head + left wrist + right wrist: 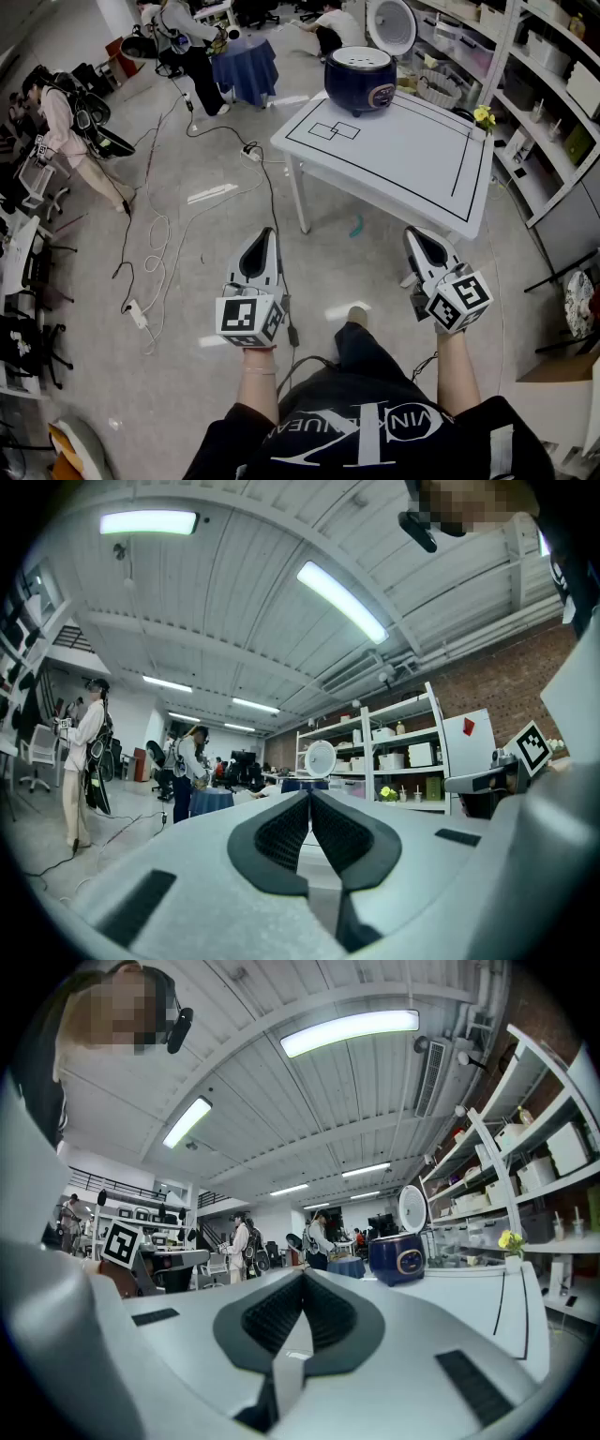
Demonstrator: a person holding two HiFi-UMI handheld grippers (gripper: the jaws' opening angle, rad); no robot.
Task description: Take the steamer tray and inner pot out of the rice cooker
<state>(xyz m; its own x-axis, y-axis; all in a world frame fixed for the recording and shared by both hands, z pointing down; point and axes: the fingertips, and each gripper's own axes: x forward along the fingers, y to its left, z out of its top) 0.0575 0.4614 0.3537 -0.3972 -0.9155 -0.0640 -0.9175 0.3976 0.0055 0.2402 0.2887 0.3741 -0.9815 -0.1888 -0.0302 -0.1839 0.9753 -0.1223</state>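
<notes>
While the left gripper (265, 235) and right gripper (415, 234) hang over the floor, well short of the near edge of the table (394, 164), both are clenched on nothing and point level toward it. At the table's far side stands the rice cooker (361, 82), its lid (391, 25) raised. A pale steamer tray (362, 58) appears to sit in its mouth. The inner pot is hidden, presumably beneath the tray. Nothing looks begun: the approach to the table and both lifts are left.

Grey floor (187, 281) strewn with cables (155, 253), a white table (394, 159) (black outlines drawn on it), shelving (553, 94) at right.
</notes>
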